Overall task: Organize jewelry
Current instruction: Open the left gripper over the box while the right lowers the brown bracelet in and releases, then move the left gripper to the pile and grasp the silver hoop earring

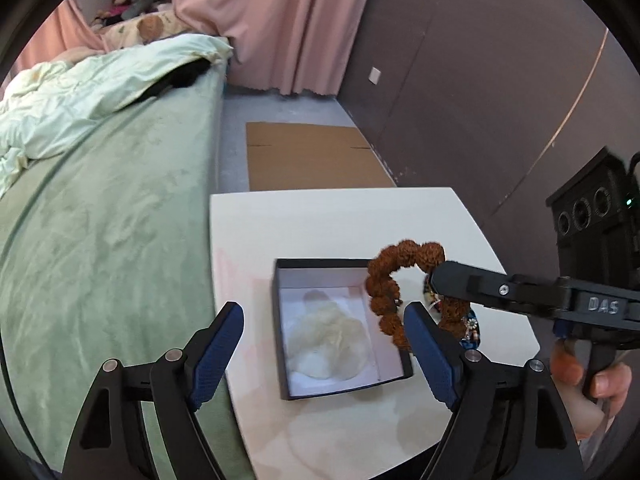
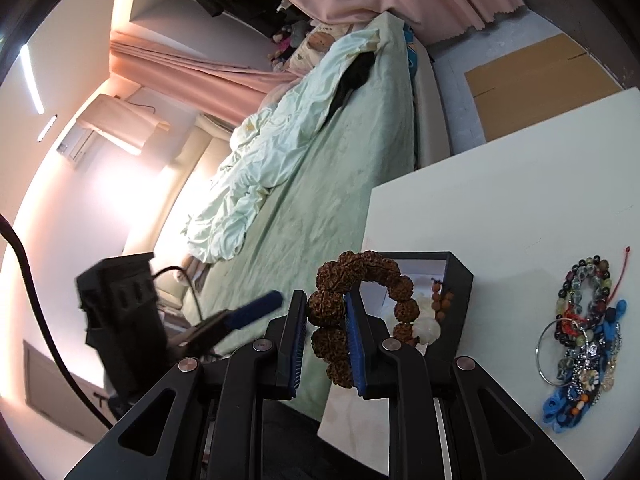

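A brown bracelet of large rough beads hangs from my right gripper, above the right edge of an open black box with a white lining. The box holds a pale whitish piece. In the right wrist view my right gripper is shut on the brown bracelet, with the box just beyond. My left gripper is open and empty, its fingers either side of the box. A pile of mixed jewelry lies on the white table, right of the box.
A green bed runs along the table's left side. Flat cardboard lies on the floor beyond the table. A dark wall stands to the right. Part of the jewelry pile shows behind my left gripper's right finger.
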`<state>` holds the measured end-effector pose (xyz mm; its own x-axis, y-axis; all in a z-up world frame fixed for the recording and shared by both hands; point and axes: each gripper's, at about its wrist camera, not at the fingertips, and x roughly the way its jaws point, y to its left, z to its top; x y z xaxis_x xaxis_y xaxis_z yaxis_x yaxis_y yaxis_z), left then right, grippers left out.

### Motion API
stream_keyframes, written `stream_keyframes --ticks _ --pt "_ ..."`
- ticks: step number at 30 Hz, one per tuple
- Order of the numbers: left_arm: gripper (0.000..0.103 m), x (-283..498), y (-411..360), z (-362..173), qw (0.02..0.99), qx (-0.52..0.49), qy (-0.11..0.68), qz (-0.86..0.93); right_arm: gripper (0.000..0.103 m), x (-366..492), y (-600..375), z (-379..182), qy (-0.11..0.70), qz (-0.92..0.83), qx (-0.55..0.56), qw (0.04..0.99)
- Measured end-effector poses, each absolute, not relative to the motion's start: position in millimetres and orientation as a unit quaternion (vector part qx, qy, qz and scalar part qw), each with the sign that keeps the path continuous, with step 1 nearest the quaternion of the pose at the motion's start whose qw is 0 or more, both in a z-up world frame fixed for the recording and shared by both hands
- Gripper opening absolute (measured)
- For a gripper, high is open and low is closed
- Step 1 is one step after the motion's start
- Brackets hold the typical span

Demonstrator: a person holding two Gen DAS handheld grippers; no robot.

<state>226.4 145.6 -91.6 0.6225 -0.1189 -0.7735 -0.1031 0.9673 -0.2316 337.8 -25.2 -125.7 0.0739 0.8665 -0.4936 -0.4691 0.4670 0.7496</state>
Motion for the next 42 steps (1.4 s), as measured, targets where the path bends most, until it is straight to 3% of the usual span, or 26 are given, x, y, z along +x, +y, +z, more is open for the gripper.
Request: stream_keyframes --ticks 12,14,16,30,38,39,42 --pt "0.083 203 178 -86 0.893 -0.140 0.426 0.028 0.023 332 8 -142 0.517 0.435 0.148 0.723" --pt "0.083 200 180 -85 0.894 -0.141 0.425 0.030 0.046 336 13 -153 0.543 0.438 0.160 0.699" --pt "0.083 196 181 -82 0.895 -0.141 0.422 0.031 0.052 338 10 -158 0.552 0.440 0.179 0.685" --pt "0.083 196 152 -70 0.905 -0.118 0.408 0.006 0.052 327 -73 -112 0.480 0.374 0.159 0.777" --pt "0.083 210 116 -73 0.904 -0.102 0.414 -0.026 0.053 335 -130 -115 0.481 0.330 0.191 0.790" --pt "0.083 211 112 -74 0.903 -0.100 0.416 -0.029 0.055 335 -134 -116 0.484 0.328 0.194 0.788" --pt "0.083 217 96 -77 0.901 -0.093 0.421 -0.040 0.086 333 -147 -122 0.491 0.317 0.210 0.784"
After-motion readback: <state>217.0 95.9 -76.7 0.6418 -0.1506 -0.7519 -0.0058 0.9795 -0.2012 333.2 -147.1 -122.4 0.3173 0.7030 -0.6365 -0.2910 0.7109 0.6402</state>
